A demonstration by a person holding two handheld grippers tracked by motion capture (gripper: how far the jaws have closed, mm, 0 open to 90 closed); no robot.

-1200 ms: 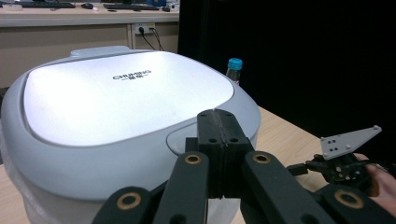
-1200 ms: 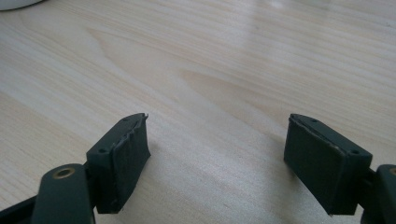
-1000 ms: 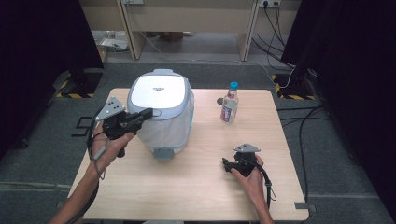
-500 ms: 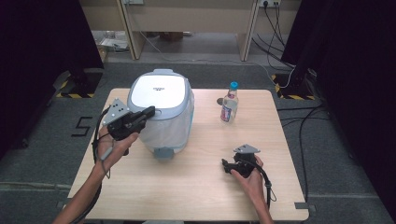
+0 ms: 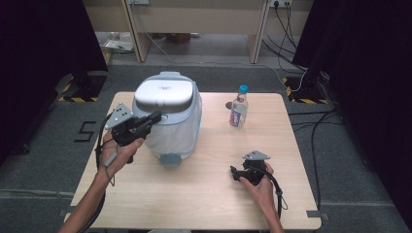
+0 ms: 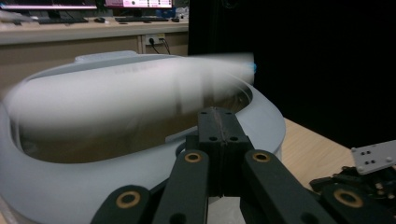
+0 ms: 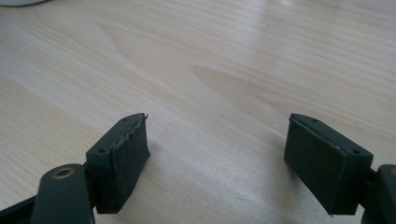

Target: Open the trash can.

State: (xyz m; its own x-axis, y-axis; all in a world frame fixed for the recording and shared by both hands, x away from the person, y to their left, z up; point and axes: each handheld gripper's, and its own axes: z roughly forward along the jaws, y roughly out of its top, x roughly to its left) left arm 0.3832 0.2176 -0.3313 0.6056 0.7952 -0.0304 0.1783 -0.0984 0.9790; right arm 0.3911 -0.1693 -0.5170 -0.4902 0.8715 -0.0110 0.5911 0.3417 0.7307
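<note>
A white and pale blue rice cooker (image 5: 170, 126) stands at the table's left middle. Its lid (image 5: 164, 94) sits raised at the front and is smeared by motion blur in the left gripper view (image 6: 135, 93), above the open rim (image 6: 261, 126). My left gripper (image 5: 156, 115) is shut with nothing between its jaws, its tip (image 6: 218, 116) at the cooker's front left rim just under the lid. My right gripper (image 5: 236, 173) rests on the table at the front right, open (image 7: 217, 140) over bare wood.
A clear bottle (image 5: 238, 108) with a blue cap stands right of the cooker, towards the back of the wooden table (image 5: 204, 204). Dark curtains hang on both sides, and cables lie on the floor at the right.
The cooker's lid has come up at the front. The left gripper edged slightly towards the cooker. The right gripper has kept still.
</note>
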